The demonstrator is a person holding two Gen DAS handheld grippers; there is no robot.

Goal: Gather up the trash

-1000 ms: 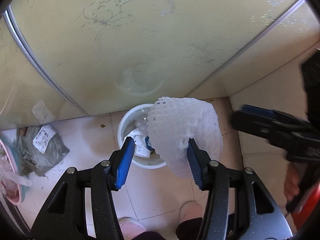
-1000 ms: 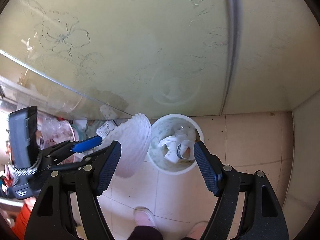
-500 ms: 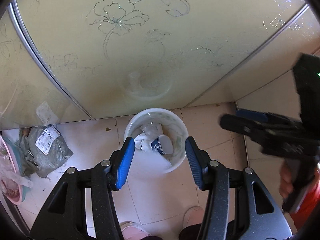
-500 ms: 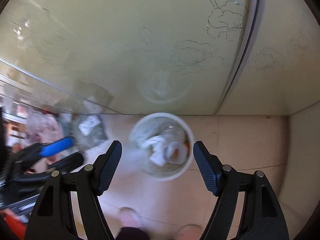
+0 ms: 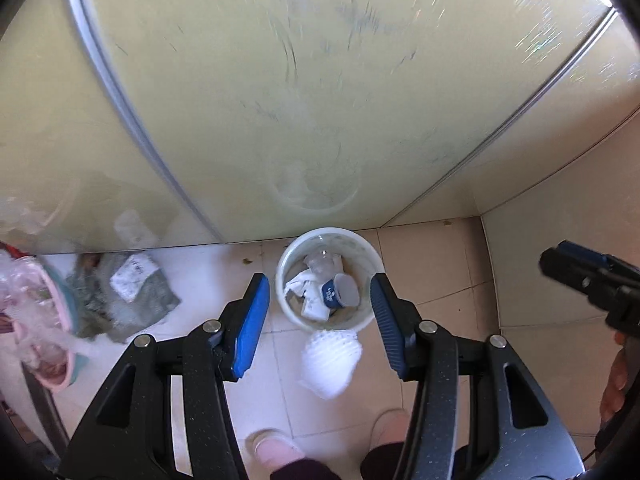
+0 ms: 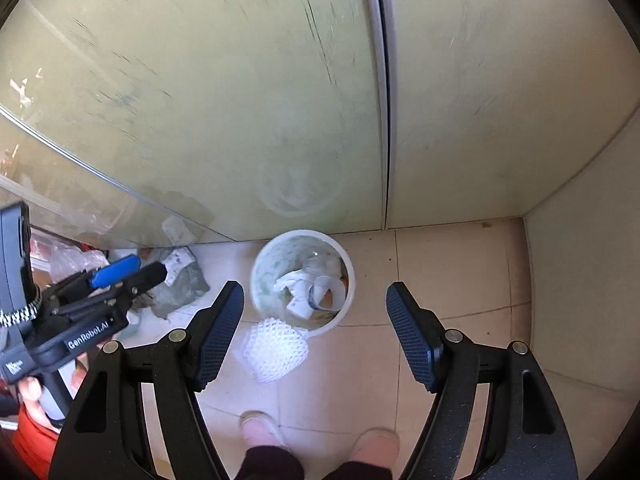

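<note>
A white round trash bin (image 5: 370, 252) stands on the tiled floor against the glass panel, holding crumpled paper, a clear cup and a blue cup (image 5: 338, 290). It also shows in the right wrist view (image 6: 264, 256). A white foam net (image 5: 330, 362) lies on the floor just in front of the bin, outside it; it also shows in the right wrist view (image 6: 276, 350). My left gripper (image 5: 318, 320) is open and empty, high above the bin. My right gripper (image 6: 314, 330) is open and empty, also high above it.
A grey plastic bag with a label (image 5: 128, 296) lies on the floor left of the bin. A pink basin with plastic (image 5: 36, 332) is at the far left. A wall corner (image 6: 524, 232) closes the right side. The person's feet (image 6: 260, 428) stand below.
The left gripper let go of the foam net, which fell to the floor in front of the bin. Both grippers have risen higher above the bin.
</note>
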